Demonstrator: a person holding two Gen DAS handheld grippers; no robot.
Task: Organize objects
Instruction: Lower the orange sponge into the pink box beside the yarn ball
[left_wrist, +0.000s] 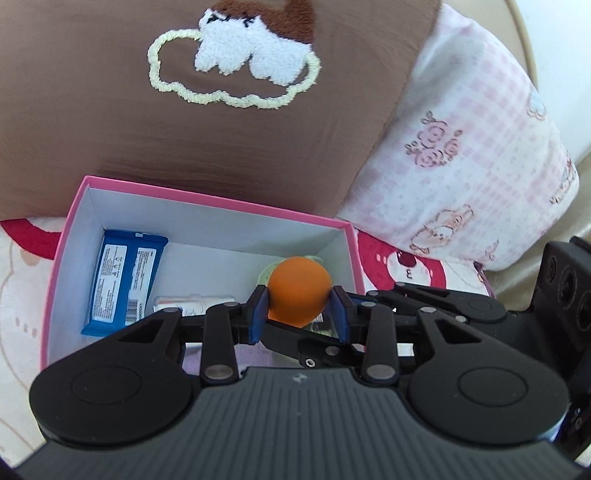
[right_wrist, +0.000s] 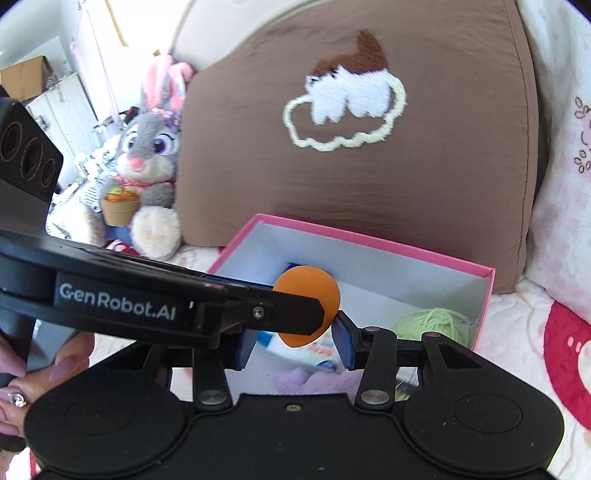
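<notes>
My left gripper (left_wrist: 299, 308) is shut on an orange ball (left_wrist: 298, 291), its blue pads pressing both sides. The ball hangs over the right half of an open pink box (left_wrist: 207, 197) with a white inside. In the box lie a blue packet (left_wrist: 122, 280), a white pack (left_wrist: 192, 304) and green yarn (left_wrist: 267, 273). In the right wrist view the left gripper's black finger (right_wrist: 291, 312) crosses from the left with the ball (right_wrist: 314, 291) at its tip. My right gripper (right_wrist: 291, 343) stands open just below the ball, pads apart, above the white pack (right_wrist: 317, 354) and beside the yarn (right_wrist: 432, 325).
A brown cushion (left_wrist: 184, 129) with a stitched cloud leans behind the box (right_wrist: 369, 240). A pink checked pillow (left_wrist: 472, 155) lies to the right, a plush rabbit (right_wrist: 151, 147) to the left. A person's hand (right_wrist: 55, 365) grips the left tool. White-and-red bedding (right_wrist: 535, 332) surrounds the box.
</notes>
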